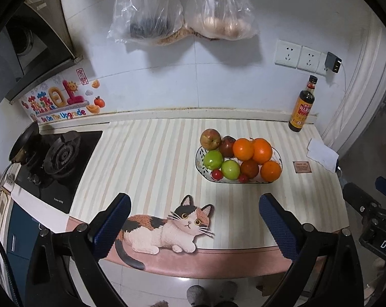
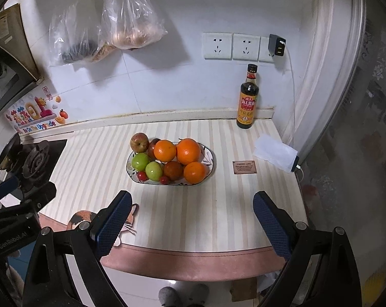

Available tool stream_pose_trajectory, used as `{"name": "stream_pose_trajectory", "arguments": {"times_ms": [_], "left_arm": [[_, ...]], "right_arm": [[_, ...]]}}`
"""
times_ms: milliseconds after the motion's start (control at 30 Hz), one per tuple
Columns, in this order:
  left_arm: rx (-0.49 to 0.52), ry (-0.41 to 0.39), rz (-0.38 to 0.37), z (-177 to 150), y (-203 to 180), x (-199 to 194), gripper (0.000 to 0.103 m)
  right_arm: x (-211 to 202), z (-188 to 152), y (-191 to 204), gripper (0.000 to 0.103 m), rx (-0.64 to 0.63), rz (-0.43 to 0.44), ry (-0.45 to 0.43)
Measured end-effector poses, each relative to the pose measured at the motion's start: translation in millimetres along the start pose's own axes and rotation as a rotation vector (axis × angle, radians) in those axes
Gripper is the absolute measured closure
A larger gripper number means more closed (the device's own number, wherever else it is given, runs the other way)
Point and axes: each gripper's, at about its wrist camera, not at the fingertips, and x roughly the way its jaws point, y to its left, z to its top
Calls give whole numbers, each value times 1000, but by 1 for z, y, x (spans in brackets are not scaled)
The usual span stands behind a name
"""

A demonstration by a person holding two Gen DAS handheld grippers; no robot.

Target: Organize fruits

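Striped covering is lying over the counter (image 2: pixel 193 212), with a stove (image 1: pixel 57 163) sitting at its left edge. Toward the back, nearer the right edge, a plate (image 2: pixel 210 160) is holding the fruit: three oranges (image 2: pixel 188 151), green apples (image 2: pixel 140 161) at its left end, a red apple (image 2: pixel 139 142) resting on its back left rim, and small red cherries along its front rim. A bottle (image 2: pixel 248 99) is standing in the back right corner. Both grippers, left (image 1: pixel 194 226) and right (image 2: pixel 191 223), are hovering over the front edge with jaws wide apart, gripping nothing.
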Motion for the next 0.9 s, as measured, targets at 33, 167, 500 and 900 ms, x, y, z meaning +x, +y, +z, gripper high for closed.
{"name": "stream_pose_trajectory", "arguments": {"times_ms": [33, 167, 500, 900], "left_arm": [[0, 3, -2, 1, 0, 2, 0], [5, 8, 1, 0, -2, 6, 0], [-9, 14, 0, 2, -2, 7, 0], [-23, 16, -5, -1, -3, 3, 0]], "right_arm": [[2, 1, 1, 5, -1, 1, 4], [8, 0, 3, 5, -2, 1, 20], [9, 1, 1, 5, -6, 7, 32], [7, -1, 0, 5, -11, 24, 43]]}}
